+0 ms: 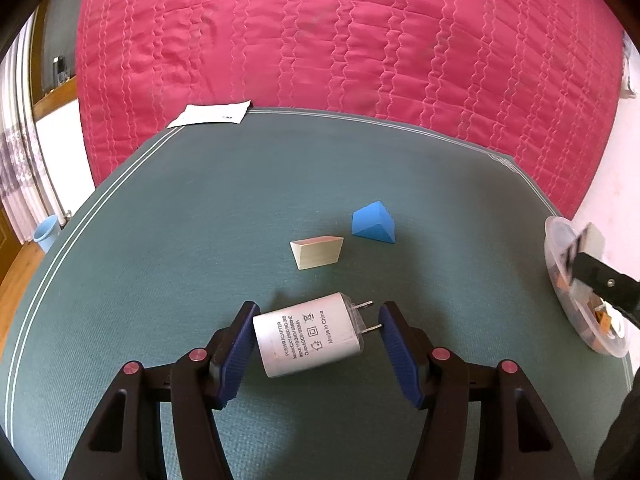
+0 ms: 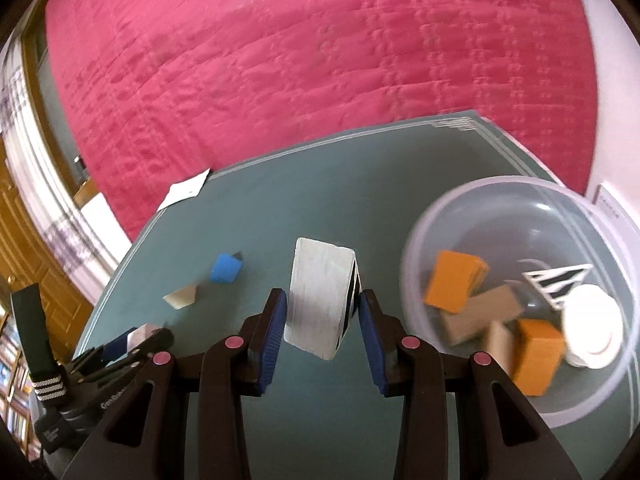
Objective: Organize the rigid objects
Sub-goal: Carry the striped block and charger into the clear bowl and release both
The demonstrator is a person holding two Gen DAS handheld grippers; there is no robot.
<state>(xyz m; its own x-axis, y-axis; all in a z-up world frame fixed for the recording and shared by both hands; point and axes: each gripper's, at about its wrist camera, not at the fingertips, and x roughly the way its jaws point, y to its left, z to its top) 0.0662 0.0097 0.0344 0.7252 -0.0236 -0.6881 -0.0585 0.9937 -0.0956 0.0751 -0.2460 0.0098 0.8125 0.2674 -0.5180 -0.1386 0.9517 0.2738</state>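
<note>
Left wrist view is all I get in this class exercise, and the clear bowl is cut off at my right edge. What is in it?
Observer: The right wrist view shows two orange blocks in the clear bowl.
Operator: Anything else in there?
Observer: Tan blocks, a white round piece and a black-and-white striped triangle.
Operator: What does the right gripper hold?
Observer: The right gripper is shut on a white block with black stripes on one side, left of the bowl in that view.
</note>
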